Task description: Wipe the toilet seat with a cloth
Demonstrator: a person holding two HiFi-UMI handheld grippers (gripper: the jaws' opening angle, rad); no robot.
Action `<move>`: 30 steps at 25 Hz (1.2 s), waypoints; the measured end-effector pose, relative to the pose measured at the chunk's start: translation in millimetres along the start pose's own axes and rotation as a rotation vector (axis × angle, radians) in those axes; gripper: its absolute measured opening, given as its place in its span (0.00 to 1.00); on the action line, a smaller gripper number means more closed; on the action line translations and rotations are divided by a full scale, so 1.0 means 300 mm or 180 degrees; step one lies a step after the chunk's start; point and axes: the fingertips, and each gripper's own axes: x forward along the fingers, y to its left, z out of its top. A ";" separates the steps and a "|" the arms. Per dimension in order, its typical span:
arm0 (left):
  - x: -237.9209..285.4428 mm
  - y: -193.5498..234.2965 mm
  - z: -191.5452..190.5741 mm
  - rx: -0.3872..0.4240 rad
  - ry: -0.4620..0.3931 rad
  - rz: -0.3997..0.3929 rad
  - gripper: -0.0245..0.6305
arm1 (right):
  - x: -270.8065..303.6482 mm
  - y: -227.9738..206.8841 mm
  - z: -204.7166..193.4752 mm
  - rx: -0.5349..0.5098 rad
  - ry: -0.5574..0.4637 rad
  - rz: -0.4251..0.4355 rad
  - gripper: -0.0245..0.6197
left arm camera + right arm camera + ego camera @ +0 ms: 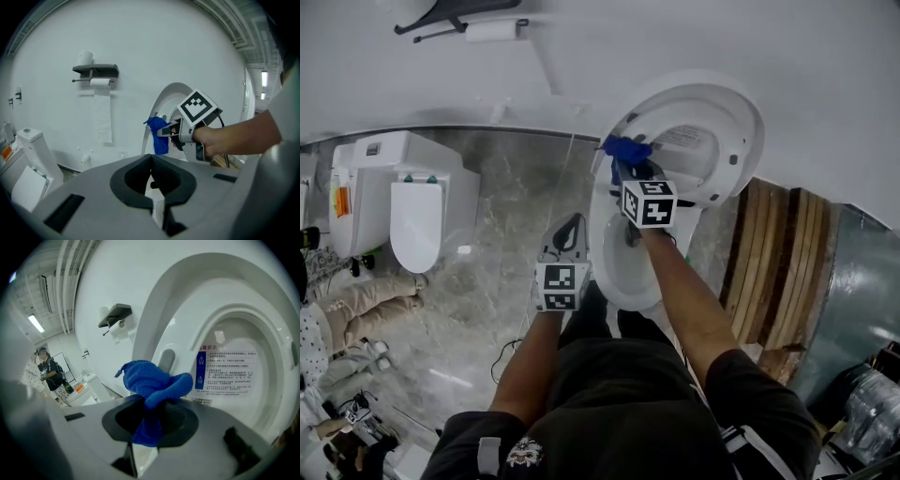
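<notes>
Labels first: the only real writing near me is the sticker [229, 371] on the inside of the raised lid. It has a blue strip with white warning symbols down its left side, a red heading and rows of tiny print, all too small for me to read. The other toilet [417, 202] off to my left has an orange label [341, 200] on its side, also unreadable.

My right claw [151, 423] is clamped on the blue cloth [152, 380]. It's bunched into a knotty wad above the jaws, with a tail hanging down between them. The cloth is up at the left edge of the toilet seat [187, 301], which is flipped up against the lid, just beside the grey bumper [166, 359]. I can't tell if it's actually touching.

My left claw [151, 185] is closed with nothing in it, held low and off to the left of the bowl [619, 277]. My right forearm crosses over the bowl.

Room stuff: white wall [722, 37], grey marbled floor [502, 272], and a dark paper holder [95, 70] with a strip of paper [101, 112] hanging down. Wooden planks [778, 272] lean to the right of the toilet.
</notes>
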 end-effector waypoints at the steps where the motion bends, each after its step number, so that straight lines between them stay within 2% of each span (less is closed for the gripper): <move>1: 0.003 -0.002 0.015 0.0021 -0.0018 -0.0006 0.05 | -0.008 0.002 0.010 0.0014 -0.0028 0.0007 0.16; 8: 0.010 -0.025 0.075 0.0108 -0.0073 -0.0053 0.05 | -0.092 0.004 0.102 0.0122 -0.0291 0.0008 0.16; 16: 0.004 -0.081 0.088 0.0150 -0.0073 -0.0106 0.05 | -0.196 -0.126 0.267 0.0161 -0.0595 -0.0189 0.16; 25: 0.027 -0.117 0.180 0.0324 -0.0160 -0.0167 0.05 | -0.260 -0.204 0.346 0.0201 -0.0695 -0.0314 0.16; 27: 0.045 -0.125 0.205 0.0358 -0.0200 -0.0213 0.05 | -0.282 -0.206 0.353 0.0210 -0.0722 -0.0311 0.16; 30: 0.090 -0.164 0.253 0.0325 -0.0272 -0.0431 0.08 | -0.338 -0.200 0.354 0.0216 -0.0769 -0.0276 0.16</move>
